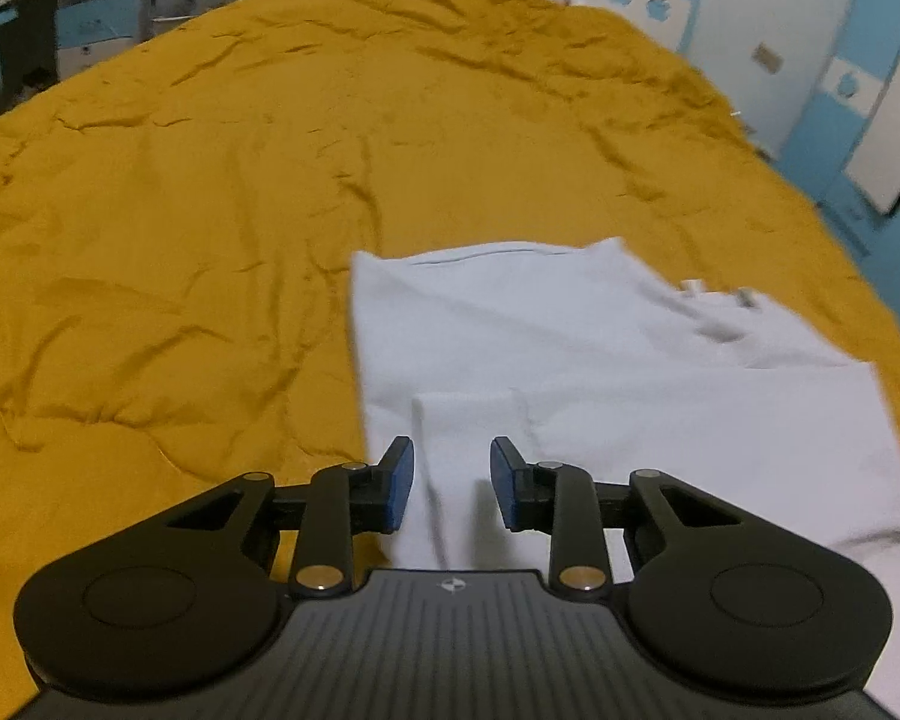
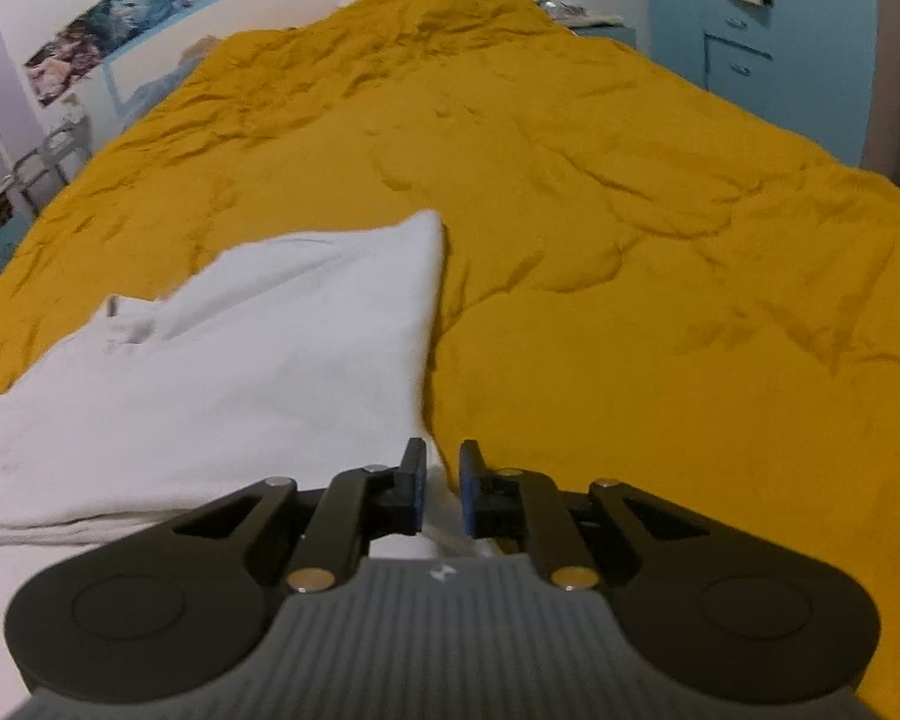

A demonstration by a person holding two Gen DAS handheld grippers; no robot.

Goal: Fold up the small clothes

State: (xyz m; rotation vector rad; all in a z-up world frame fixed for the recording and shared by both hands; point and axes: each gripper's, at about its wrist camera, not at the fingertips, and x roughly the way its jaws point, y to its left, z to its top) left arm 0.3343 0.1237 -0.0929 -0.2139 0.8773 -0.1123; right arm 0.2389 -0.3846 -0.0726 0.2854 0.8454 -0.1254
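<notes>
My left gripper (image 1: 452, 483) tilts down, jaws apart over the white garment's (image 1: 600, 348) near left edge on the mustard bedspread (image 1: 180, 210). My right gripper (image 2: 441, 489), jaws narrowly apart, straddles its right edge.

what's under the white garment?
The white garment lies on the mustard bedspread, which shows on all visible sides. Anything beneath the cloth itself is covered.
</notes>
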